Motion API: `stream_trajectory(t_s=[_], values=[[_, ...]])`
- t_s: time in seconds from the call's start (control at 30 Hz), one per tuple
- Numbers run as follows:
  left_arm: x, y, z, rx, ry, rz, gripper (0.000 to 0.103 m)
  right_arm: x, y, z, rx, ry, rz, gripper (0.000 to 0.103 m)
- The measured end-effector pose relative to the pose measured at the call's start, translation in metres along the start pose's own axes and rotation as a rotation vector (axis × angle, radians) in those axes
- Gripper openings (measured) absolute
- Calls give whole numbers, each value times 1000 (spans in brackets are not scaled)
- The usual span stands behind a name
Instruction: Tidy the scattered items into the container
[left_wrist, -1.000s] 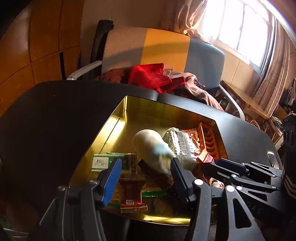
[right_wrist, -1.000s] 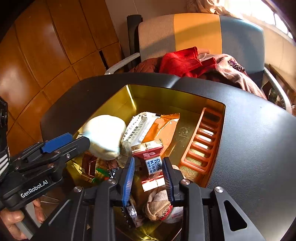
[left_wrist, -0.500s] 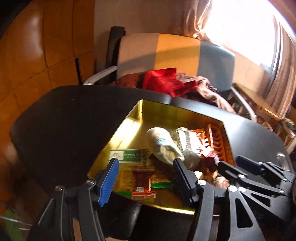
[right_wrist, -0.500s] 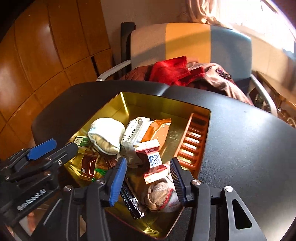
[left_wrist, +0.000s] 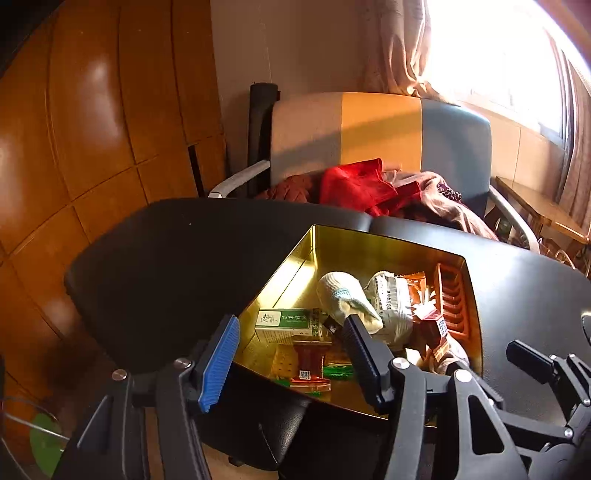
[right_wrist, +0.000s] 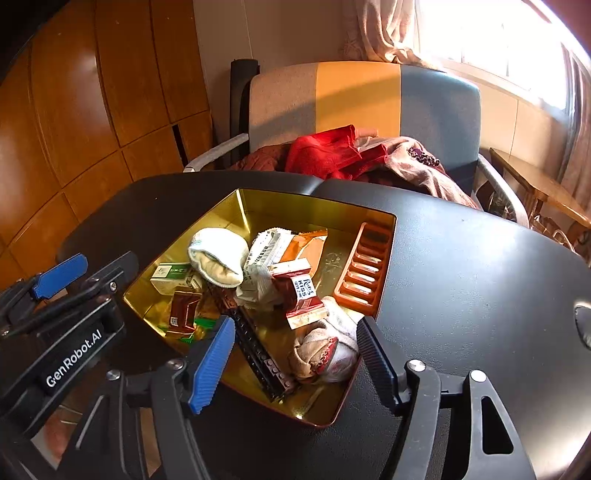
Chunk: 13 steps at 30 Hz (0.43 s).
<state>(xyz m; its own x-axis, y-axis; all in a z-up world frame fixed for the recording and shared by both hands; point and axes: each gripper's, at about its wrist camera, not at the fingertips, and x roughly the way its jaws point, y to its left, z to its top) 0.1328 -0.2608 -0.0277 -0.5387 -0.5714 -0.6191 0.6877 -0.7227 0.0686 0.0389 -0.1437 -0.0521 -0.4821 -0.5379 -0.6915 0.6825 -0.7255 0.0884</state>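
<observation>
A gold tin (right_wrist: 317, 206) sits on the black table (right_wrist: 461, 266); it also shows in the left wrist view (left_wrist: 388, 245). Inside lie a white sock (right_wrist: 218, 254), snack packets (right_wrist: 273, 251), a red-brown Kiss packet (right_wrist: 299, 291), a green box (right_wrist: 170, 271), an orange rack (right_wrist: 364, 273), a black strip (right_wrist: 258, 354) and a bundled sock (right_wrist: 325, 347). My left gripper (left_wrist: 291, 358) is open and empty, above the tin's near edge. My right gripper (right_wrist: 295, 362) is open and empty, held back above the tin's near corner.
An armchair (right_wrist: 362, 103) piled with red and pink clothes (right_wrist: 332, 151) stands behind the table. Wooden wall panels (right_wrist: 92, 92) are at left. A wooden side table (right_wrist: 543, 184) stands at right under the window.
Both grippers have pulled back and up from the tin. The left let go of the white sock and the right let go of the Kiss packet; both now lie in the tin.
</observation>
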Motion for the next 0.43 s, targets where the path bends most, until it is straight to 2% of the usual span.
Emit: stream_trajectory(t_s=[0.13,0.23,0.33,0.43], values=[[6,1,-3,12,27,9,56,0,2,0,5,1,2,73],[6,4,-6,0,15,7,47,1,5,0,-2,2,5,74],[4,5,-6,-3,-8,8,47,2,10,0,-16,4,5,74],[6,3,-6,0,7,-3,47,4,15,0,-34,3,-10,74]])
